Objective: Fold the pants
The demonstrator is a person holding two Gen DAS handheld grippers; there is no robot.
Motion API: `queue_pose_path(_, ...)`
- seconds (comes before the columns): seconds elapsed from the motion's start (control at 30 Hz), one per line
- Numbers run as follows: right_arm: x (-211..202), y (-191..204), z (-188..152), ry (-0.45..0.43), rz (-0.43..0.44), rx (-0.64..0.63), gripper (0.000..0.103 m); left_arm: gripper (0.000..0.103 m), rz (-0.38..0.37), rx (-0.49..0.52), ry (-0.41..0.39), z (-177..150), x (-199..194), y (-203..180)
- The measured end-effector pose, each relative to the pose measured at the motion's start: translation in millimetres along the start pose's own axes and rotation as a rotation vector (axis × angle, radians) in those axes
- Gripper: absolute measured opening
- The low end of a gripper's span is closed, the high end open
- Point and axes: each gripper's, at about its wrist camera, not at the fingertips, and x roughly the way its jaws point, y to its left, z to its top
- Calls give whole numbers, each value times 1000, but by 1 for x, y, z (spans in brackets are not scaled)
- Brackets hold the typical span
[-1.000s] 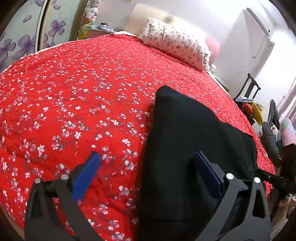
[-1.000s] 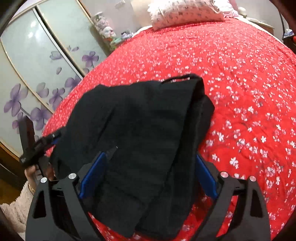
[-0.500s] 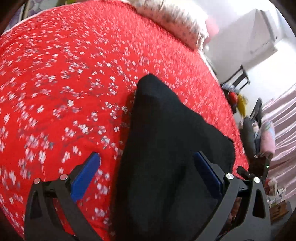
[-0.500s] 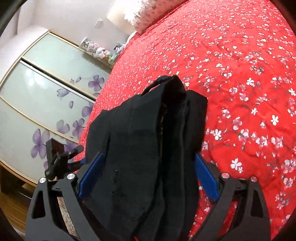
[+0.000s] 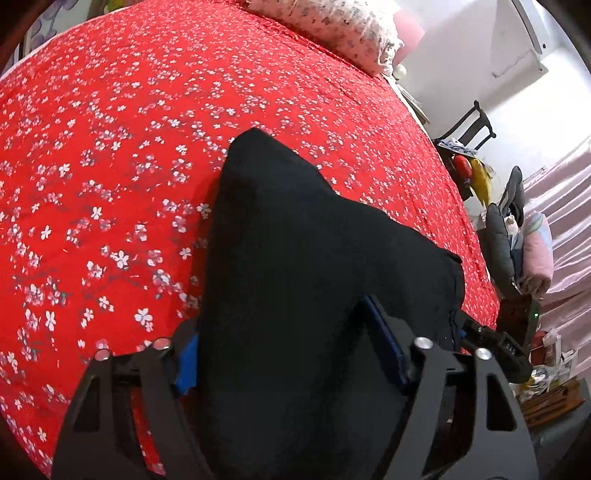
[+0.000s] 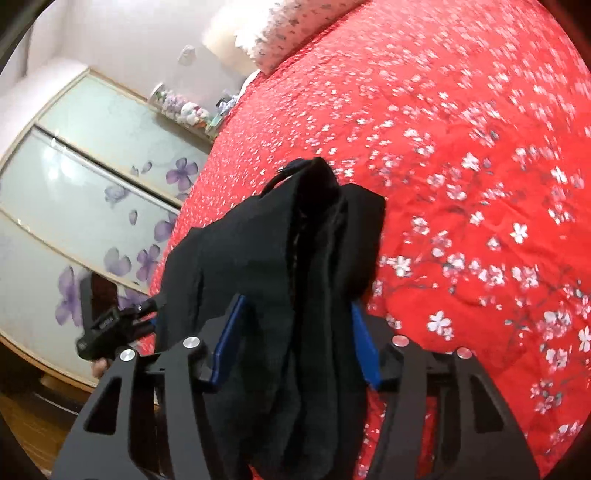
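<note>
Black pants (image 5: 295, 221) lie bunched on the red flowered bedspread (image 5: 110, 147), near its front edge. My left gripper (image 5: 284, 332) is closing on one end of them; cloth fills the gap and touches both blue pads. In the right wrist view the pants (image 6: 295, 229) rise in a folded ridge, and my right gripper (image 6: 297, 306) is closing on them too, its pads against the cloth. Each gripper shows in the other's view: the right one (image 5: 495, 347) at the pants' far corner, the left one (image 6: 110, 328) with a hand behind it.
The bedspread (image 6: 480, 184) stretches wide beyond the pants, with a flowered pillow (image 5: 340, 29) at the head. A wardrobe with purple-flower doors (image 6: 74, 184) stands on one side; a chair (image 5: 472, 125) and piled clothes (image 5: 517, 240) on the other.
Both grippers' jaws have narrowed from wide apart to pressing on the pants. The cloth has bunched into a taller ridge. The right wrist rolled, tilting its view.
</note>
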Motion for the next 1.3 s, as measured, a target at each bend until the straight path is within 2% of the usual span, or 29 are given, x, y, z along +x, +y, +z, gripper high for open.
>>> queue_pose_path(0.07,-3,9,-2,-9,-30,-63,53,61,14,15,-9,-1,-2,-4)
queue_pose_path(0.13,-2,9,0,-12,-23,-63,53,54,32,39,-18,-3,-6,-5)
queue_pose_path(0.23,4,-1,3,18,-9,7,63,53,56,57,-26,-6,-6,-8)
queue_pose_path(0.3,7,1,4,24,-4,4,67,52,77,68,-30,-7,-5,-11)
queue_pose_path(0.33,8,5,2,17,-15,-12,64,48,89,77,-31,-7,-4,-14)
queue_pose_path(0.37,9,9,1,7,-38,-40,56,45,101,87,-33,-8,-4,-17)
queue_pose_path(0.4,8,10,0,3,-32,-41,53,38,100,92,-36,-9,-6,-16)
queue_pose_path(0.43,7,9,0,-2,-14,-31,45,32,92,95,-39,-10,-8,-17)
queue_pose_path(0.47,4,7,1,-9,21,-11,41,30,81,98,-42,-10,-10,-18)
queue_pose_path(0.53,0,4,1,-23,60,9,39,25,58,93,-44,-10,-14,-17)
queue_pose_path(0.63,-3,6,-2,-35,69,6,38,22,31,76,-51,-10,-17,-14)
queue_pose_path(0.9,-11,3,8,-81,204,54,33,18,-38,51,-105,-6,-31,-19)
queue_pose_path(1.0,-14,-3,17,-111,270,96,22,17,-49,51,-120,0,-35,-24)
queue_pose_path(1.07,-14,-8,21,-121,317,122,20,16,-54,53,-130,3,-35,-27)
queue_pose_path(1.2,-2,-16,23,-68,205,140,23,17,-24,71,-110,5,-28,-28)
queue_pose_path(1.23,-2,-18,23,-54,182,146,28,17,-25,72,-109,4,-27,-27)
queue_pose_path(1.3,-5,-13,23,-34,79,110,38,17,-31,64,-106,3,-26,-23)
